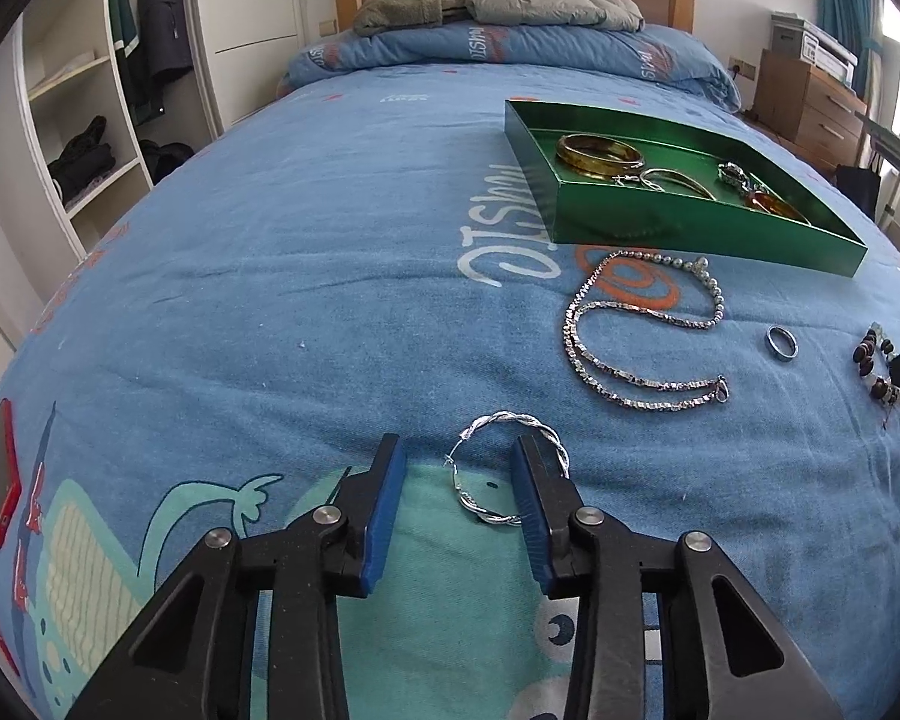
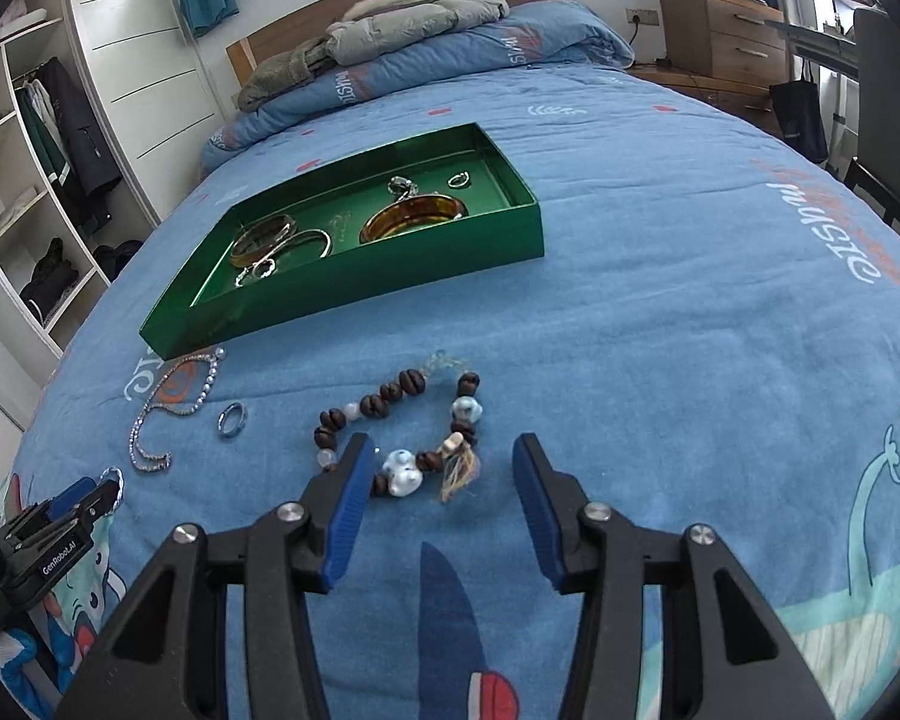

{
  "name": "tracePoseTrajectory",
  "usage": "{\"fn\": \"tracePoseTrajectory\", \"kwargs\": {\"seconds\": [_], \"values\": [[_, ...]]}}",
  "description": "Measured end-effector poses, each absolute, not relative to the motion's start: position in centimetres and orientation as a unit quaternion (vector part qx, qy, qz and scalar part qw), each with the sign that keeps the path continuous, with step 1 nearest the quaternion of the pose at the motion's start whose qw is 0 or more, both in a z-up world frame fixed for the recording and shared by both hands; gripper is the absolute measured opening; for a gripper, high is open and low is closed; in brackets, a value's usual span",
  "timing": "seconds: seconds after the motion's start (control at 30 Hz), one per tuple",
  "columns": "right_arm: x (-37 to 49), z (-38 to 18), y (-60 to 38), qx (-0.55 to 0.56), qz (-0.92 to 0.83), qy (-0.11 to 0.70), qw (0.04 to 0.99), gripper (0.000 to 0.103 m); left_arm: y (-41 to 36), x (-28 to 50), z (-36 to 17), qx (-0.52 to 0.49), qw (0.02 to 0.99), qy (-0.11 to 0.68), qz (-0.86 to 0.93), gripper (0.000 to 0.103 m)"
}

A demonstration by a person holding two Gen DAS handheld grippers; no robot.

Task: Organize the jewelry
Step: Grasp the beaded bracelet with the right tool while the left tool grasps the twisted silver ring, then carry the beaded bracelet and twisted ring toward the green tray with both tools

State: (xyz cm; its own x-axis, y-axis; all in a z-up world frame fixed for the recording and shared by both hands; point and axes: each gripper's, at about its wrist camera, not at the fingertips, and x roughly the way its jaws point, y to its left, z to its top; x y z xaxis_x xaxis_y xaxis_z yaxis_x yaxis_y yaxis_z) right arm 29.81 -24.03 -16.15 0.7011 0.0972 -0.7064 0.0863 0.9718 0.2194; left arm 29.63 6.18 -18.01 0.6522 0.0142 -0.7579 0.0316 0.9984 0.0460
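Blue bedspread [image 1: 270, 240]: green tray [image 1: 690, 222], loose jewelry [image 1: 630, 330].

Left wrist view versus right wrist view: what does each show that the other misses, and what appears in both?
Only the left wrist view shows the twisted silver hoop whole, lying between the open left gripper fingers, and a red phone on the bedspread.

Only the right wrist view shows the brown bead bracelet whole, ahead of the open right gripper, and a small ring in the tray's far corner.

Both show the green tray holding bangles, the silver chain necklace and the silver ring on the bed.
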Motion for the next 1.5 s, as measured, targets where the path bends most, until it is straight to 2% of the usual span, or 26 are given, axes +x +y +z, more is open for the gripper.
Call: {"fn": "tracePoseTrajectory", "kwargs": {"seconds": [0.13, 0.23, 0.4, 0.57, 0.67, 1.03, 1.5], "values": [[31.3, -16.9, -23.6, 0.098, -0.004, 0.398, 0.912, 0.045, 4.8, 29.9, -18.2, 0.053, 0.908, 0.415, -0.012, 0.014], [31.9, -17.0, -23.0, 0.07, -0.004, 0.401, 0.913, 0.042, 4.3, 30.1, -18.3, 0.056, 0.91, 0.411, -0.015, 0.006], [32.5, -17.1, -23.0, 0.045, 0.004, 0.405, 0.913, 0.026, 4.5, 30.2, -18.4, 0.042, 0.914, 0.404, -0.018, 0.006], [32.6, -17.2, -23.2, 0.034, 0.01, 0.4, 0.916, 0.019, 4.9, 30.2, -18.2, 0.025, 0.917, 0.398, -0.024, 0.007], [32.3, -17.1, -23.1, 0.03, 0.012, 0.396, 0.918, 0.011, 5.1, 30.1, -18.1, 0.017, 0.918, 0.396, -0.029, 0.007], [30.3, -16.2, -22.8, 0.02, 0.004, 0.388, 0.921, 0.01, 4.0, 29.4, -17.2, 0.043, 0.923, 0.383, -0.013, 0.006], [25.4, -12.0, -23.4, 0.019, 0.004, 0.364, 0.931, 0.01, 1.9, 25.1, -13.0, 0.048, 0.934, 0.352, -0.036, 0.006]]}}
